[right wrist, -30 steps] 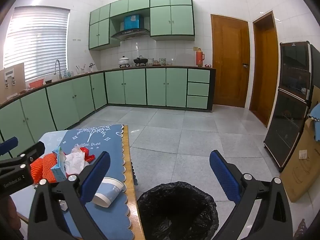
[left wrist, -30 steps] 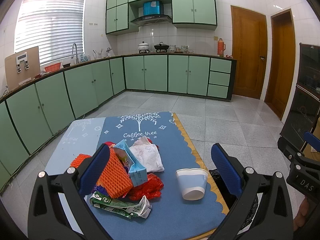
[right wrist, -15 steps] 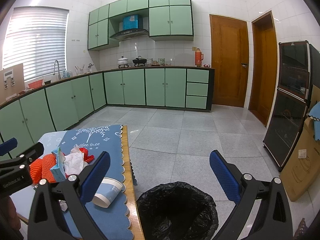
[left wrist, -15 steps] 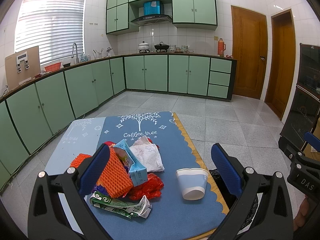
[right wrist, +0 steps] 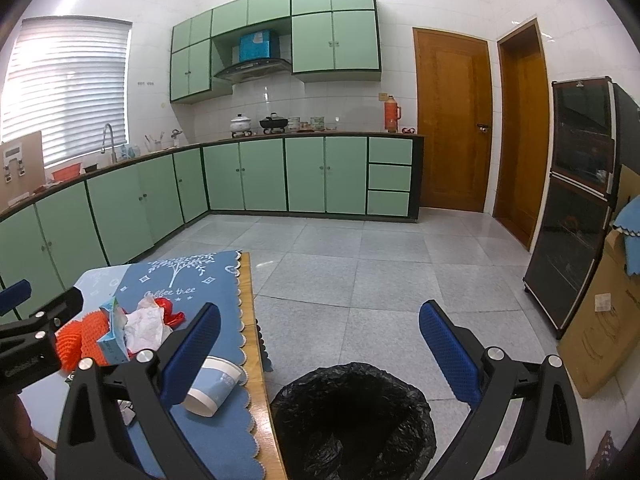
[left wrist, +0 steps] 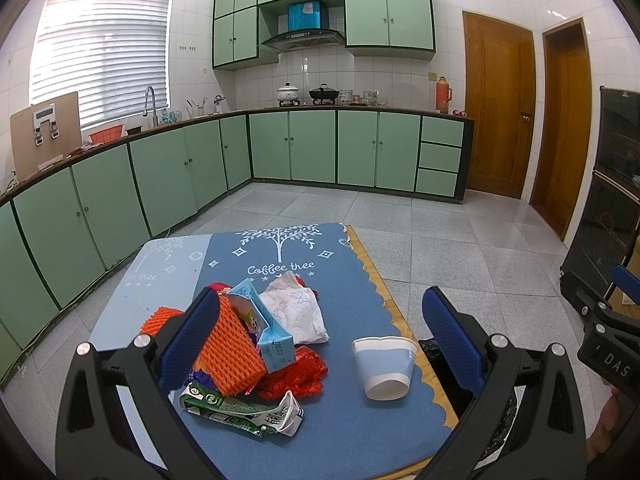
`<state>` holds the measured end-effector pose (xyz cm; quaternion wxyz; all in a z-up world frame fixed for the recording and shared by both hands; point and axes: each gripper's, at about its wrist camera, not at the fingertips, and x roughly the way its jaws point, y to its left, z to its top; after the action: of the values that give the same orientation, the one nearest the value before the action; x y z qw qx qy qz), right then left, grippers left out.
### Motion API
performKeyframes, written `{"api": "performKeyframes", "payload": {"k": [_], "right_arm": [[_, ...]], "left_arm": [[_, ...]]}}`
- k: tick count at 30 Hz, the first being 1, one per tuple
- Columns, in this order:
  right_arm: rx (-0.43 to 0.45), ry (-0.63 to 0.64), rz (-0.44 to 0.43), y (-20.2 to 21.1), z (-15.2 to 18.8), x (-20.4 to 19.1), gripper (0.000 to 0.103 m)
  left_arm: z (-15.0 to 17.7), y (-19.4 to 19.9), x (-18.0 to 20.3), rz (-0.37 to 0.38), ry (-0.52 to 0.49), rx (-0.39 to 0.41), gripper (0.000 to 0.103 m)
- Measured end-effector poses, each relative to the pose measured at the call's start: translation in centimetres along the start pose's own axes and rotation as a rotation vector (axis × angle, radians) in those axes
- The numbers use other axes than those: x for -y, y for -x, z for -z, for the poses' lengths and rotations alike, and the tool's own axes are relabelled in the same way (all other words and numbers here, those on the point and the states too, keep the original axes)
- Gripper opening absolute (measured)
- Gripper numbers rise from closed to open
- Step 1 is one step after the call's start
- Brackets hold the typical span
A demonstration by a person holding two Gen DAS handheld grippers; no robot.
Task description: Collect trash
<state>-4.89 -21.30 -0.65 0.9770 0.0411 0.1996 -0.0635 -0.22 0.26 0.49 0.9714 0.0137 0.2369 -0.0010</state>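
Green-cabinet kitchen w/ grey tile floor; low table (left wrist: 384, 292) covered by a blue mat (left wrist: 344, 280) sat near the cameras. Trash was heaped on the near-left part of the mat: orange foam net (left wrist: 228, 344), light-blue carton (left wrist: 264, 320), white crumpled tissue (left wrist: 298, 308), red wrapper (left wrist: 296, 372), flattened green-white pack (left wrist: 240, 404) nearest. Paper cup (left wrist: 386, 366) lay on its side by the mat's right edge, apart from the heap. Black-lined bin (right wrist: 352, 412) stood on the floor just right of the table. Left gripper (left wrist: 320, 336) hung above the heap, jaws spread wide, nothing between them. Right gripper (right wrist: 320, 348) was over the table edge & bin, likewise spread & empty. Nothing looked binned yet, so prob. the step was a first pick. Best bet, imo: take the cup w/ the right gripper since it's isolated & closest to the bin; come down over its side, pinch lightly so the thin wall doesn't fold & slip. For the heap, grab the top item (carton or net) first w/ the left, not the buried wrapper, to avoid scattering bits off the mat.
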Motion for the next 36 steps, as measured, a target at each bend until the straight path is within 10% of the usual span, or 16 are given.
{"api": "performKeyframes", "payload": {"k": [36], "right_arm": [[-0.009,-0.001,-0.001,-0.10,0.16,0.13,0.097]], "left_arm": [[0.07,0.04,-0.09,-0.001,0.002,-0.004,0.098]]}}
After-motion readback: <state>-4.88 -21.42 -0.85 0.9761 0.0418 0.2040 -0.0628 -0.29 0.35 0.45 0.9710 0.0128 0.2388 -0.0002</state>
